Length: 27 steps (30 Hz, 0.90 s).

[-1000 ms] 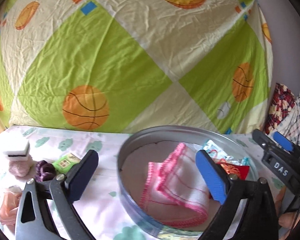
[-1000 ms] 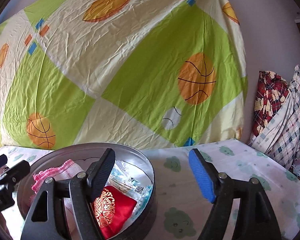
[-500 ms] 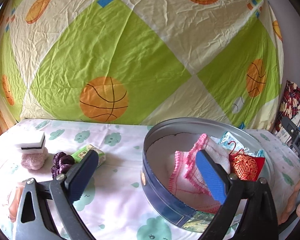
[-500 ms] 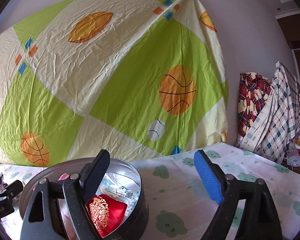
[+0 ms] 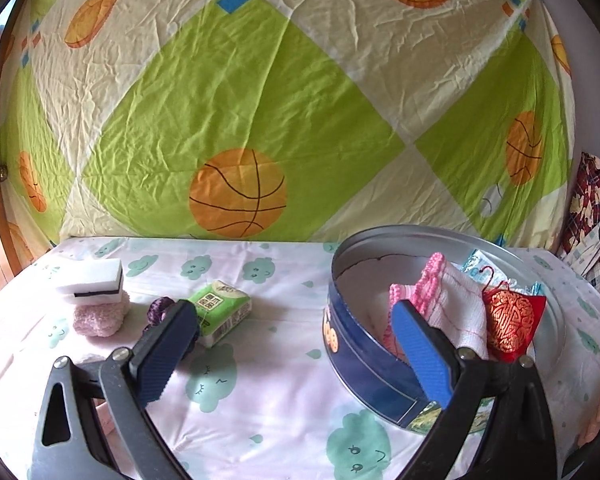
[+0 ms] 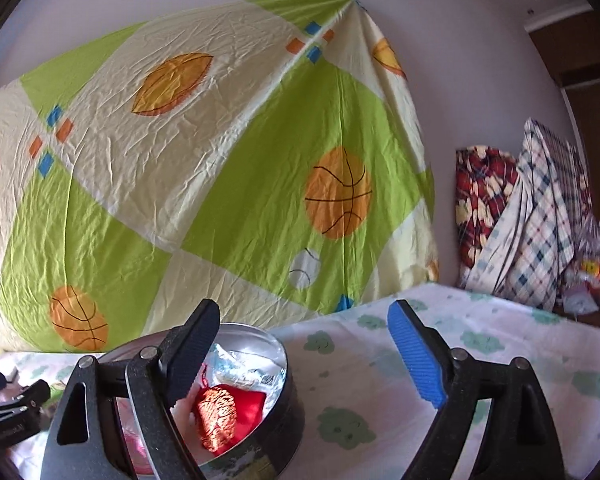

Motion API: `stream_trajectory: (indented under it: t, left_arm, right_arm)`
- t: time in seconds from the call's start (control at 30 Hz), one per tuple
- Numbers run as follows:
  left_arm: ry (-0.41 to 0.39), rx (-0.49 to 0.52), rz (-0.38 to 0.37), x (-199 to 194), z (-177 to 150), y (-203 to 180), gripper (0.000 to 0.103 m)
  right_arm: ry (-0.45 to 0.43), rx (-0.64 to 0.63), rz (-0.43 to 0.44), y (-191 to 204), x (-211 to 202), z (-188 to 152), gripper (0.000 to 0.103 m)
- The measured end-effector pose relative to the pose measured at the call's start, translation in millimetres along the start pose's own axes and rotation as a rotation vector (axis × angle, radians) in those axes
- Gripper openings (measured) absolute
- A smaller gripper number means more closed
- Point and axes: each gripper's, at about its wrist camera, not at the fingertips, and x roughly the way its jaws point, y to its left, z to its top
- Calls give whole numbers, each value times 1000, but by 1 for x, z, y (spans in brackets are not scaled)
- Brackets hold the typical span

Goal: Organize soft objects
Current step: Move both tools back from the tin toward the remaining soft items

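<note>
Writing: none legible. The green tissue pack (image 5: 223, 307) carries a white label with a code pattern, unreadable; a packet in the tin also shows a small code square in the right wrist view.

Container: one round metal tin (image 5: 364, 364), blue outer wall, silver inside, lid off, standing on the desk (image 5: 276, 420). It lies ahead of the left gripper (image 5: 296, 354), with the right-hand pad overlapping its near wall. Contents, counted: one white cloth with pink edging (image 5: 452, 304), one red pouch with gold embroidery (image 5: 512, 320), one clear crinkled packet (image 5: 474, 262) behind them.

Outside the tin, ahead-left of the left jaws: one white sponge with a dark middle layer (image 5: 92, 286) resting on one pink fuzzy lump (image 5: 100, 318); one dark purple knotted item (image 5: 160, 309), partly hidden by the left-hand pad; the tissue pack just beside it.

Left jaws: wide, nothing between the pads.

Right gripper (image 6: 306, 354): jaws wide, empty. The tin sits behind its left-hand pad; bare desk lies ahead.

Background: one hung basketball-print sheet (image 5: 260, 112); plaid fabrics (image 6: 540, 220) stacked far right.
</note>
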Motion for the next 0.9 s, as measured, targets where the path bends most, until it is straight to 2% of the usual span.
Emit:
stream_trajectory:
  t: [0.1, 0.33, 0.7, 0.9]
  left_arm:
    - [4, 7, 2, -3, -1, 7, 99]
    - [6, 23, 10, -12, -4, 28, 99]
    - [39, -18, 54, -27, -12, 84, 99]
    - [97, -82, 86, -33, -20, 128, 99]
  right_arm:
    - [14, -16, -8, 6, -3, -3, 88]
    - [2, -71, 36, 34, -20, -11, 88]
    - [18, -157, 161, 94, -45, -24, 88]
    - [36, -170, 243, 125, -53, -32, 88]
